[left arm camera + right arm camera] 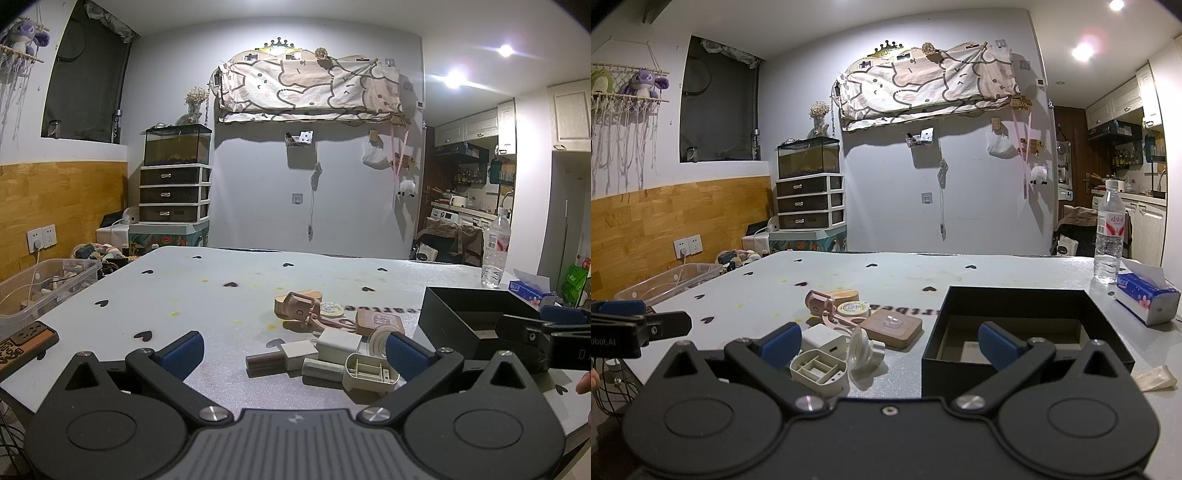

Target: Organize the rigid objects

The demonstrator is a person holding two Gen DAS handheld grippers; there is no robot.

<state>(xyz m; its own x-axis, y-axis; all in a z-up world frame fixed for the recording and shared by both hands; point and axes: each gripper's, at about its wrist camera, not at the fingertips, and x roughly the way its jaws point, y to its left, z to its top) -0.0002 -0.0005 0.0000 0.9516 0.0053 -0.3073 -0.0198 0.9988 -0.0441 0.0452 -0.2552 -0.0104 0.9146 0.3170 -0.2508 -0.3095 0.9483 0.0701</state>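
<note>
Counter [997, 269]: grey foam sheet with heart print, takes up most of both views. Nothing sorted yet, judging by the layout.

Black box [1019, 295] sits at 3 o'clock of the clutter, lid off, only a card insert visible inside. Likely the target bin: open side up, just beside the pile, so transfers are short.

Pile of rigid objects sits mid-counter, 12 o'clock from the left gripper [293, 349]. Largest to smallest: wooden block [892, 326] with a clear hook on top, beige open-frame housing [820, 371], white charger [822, 339], pink handheld piece [820, 302], brown tube with white cap [273, 360], white suction cup [858, 349], round tin [854, 307]. All touching or overlapping, so singling one out will probably need a nudge or a careful edge grasp.

Left gripper: level, low over the near counter edge, jaws spread wide, empty. The pile lies between and just beyond its fingertips.

Right gripper [886, 345]: level too, jaws wide apart, holding nothing. Left pad is beside the charger and housing, right pad is over the box's near wall. It straddles pile and box, plausibly staged to pick then drop.

Water bottle [1110, 236] and tissue pack [1147, 297] at 2 o'clock, well apart from the work.
</note>
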